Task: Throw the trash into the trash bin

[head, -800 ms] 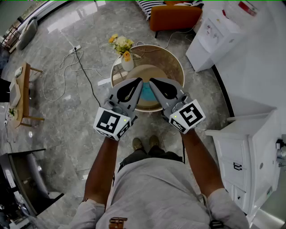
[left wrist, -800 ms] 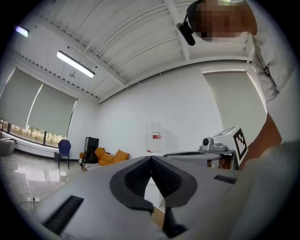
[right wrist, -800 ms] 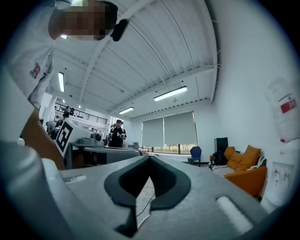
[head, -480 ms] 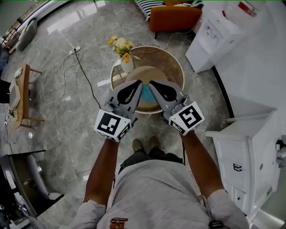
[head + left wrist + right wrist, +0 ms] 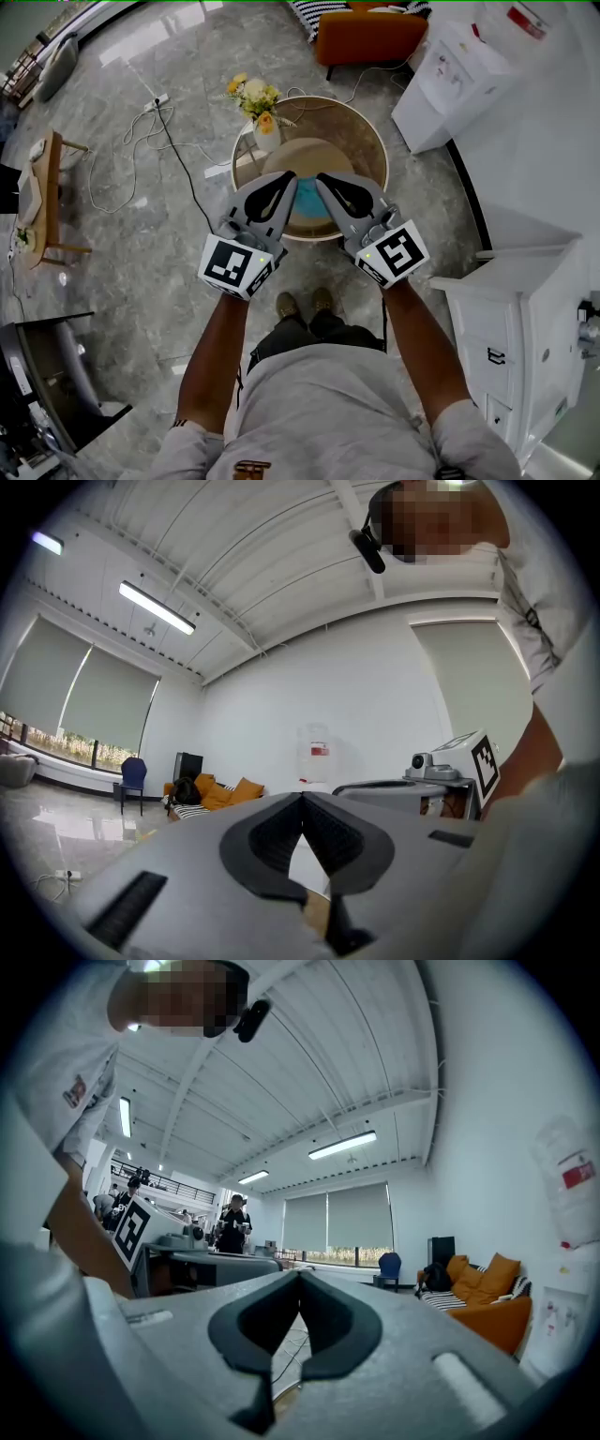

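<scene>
The only likely trash was a blue object (image 5: pixel 306 199), mostly covered, which seemed to lie at the 6 o'clock edge of the round counter (image 5: pixel 372 141), straight ahead of the person at 12 o'clock; what it was could not be made out, and no trash bin could be picked out in any view. The left gripper (image 5: pixel 287 178) and right gripper (image 5: pixel 324 178) flanked it, held level and side by side above it, not touching it. In each gripper's own view the jaws were clenched tip to tip with nothing between them, on the left gripper (image 5: pixel 302 799) and the right gripper (image 5: pixel 300 1277) alike. Over the last second almost nothing had changed: both grippers kept their places and stayed shut, so the pickup had probably not begun and the jaws would need to part first. A vase of flowers (image 5: pixel 262 112) stood at the counter's 10 o'clock, an orange armchair (image 5: pixel 366 33) beyond at 12, a water dispenser (image 5: pixel 450 70) at 2 o'clock.
</scene>
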Available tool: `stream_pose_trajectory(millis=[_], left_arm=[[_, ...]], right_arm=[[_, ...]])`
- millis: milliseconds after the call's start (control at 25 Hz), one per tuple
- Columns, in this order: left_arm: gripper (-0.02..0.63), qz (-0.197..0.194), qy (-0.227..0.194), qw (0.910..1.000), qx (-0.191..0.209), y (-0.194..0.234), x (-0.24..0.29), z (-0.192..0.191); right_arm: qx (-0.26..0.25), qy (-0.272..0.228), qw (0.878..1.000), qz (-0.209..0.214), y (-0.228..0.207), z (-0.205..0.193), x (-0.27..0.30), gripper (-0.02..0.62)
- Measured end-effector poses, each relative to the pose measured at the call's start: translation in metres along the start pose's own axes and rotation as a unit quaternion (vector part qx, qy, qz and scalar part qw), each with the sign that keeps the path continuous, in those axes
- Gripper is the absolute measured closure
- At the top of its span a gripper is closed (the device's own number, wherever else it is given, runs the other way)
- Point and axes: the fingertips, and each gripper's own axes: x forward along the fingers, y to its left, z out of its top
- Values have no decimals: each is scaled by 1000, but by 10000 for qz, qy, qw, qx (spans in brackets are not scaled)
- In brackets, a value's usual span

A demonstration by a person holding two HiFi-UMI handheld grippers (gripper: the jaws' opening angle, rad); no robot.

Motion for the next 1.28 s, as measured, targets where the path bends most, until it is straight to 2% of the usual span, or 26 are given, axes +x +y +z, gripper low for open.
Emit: stream_pose_trajectory(millis=[520, 920, 1280], left_arm=[[606, 269, 222, 9994, 11, 29, 8, -64], [606, 297, 360, 9989, -65, 44, 19, -106], [606, 356, 549, 9977, -166, 56, 30, -153]], right_arm=[[-17, 394, 9992, -1, -13, -71, 10, 594], [-15, 584, 9983, -22, -27, -118, 21, 592], [172, 961, 9952, 100, -35, -181, 25, 519]])
